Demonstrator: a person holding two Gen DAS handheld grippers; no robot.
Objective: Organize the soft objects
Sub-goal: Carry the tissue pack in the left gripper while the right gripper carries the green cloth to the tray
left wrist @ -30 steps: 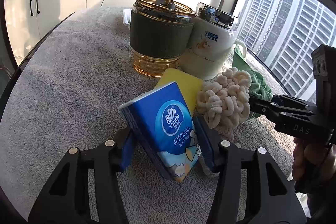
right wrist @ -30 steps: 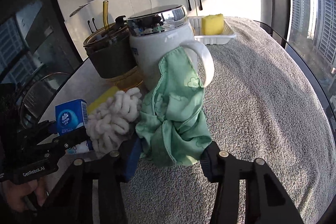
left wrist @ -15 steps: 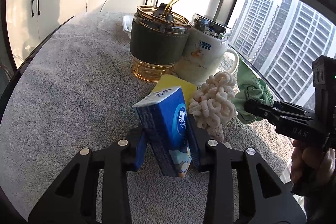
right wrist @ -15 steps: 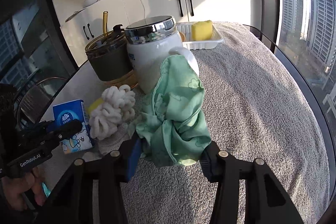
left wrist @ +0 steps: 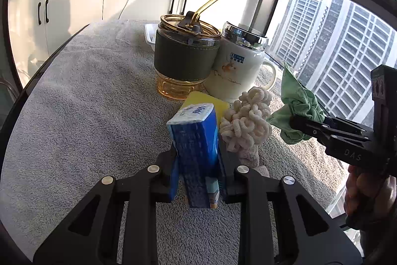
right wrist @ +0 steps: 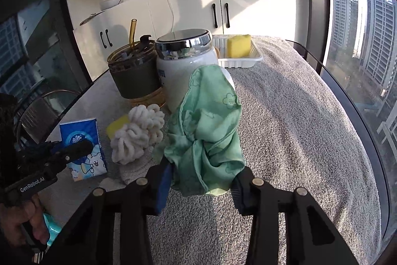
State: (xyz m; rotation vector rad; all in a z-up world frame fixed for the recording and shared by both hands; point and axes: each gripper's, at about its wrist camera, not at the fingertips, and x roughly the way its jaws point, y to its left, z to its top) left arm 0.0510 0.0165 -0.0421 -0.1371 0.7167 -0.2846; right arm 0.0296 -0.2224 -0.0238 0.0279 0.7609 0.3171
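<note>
While the left tool (left wrist: pixel 197 163) clamps an upright blue "Vinda" tissue pack (left wrist: pixel 196 138) above the table (left wrist: pixel 86 103), the right tool (right wrist: pixel 202 180), marked "DAS", pinches a green cloth (right wrist: pixel 208 135) aloft beside it.

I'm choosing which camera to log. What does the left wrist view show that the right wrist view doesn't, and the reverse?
Only the left wrist view shows the left hand-held gripper shut on the blue tissue pack, seen end-on.

Only the right wrist view shows the right hand-held gripper shut on the green cloth close up, and a yellow sponge in the white tray.

Both show the cream chenille scrubber, the white mug, the amber tumbler and the grey towel.
</note>
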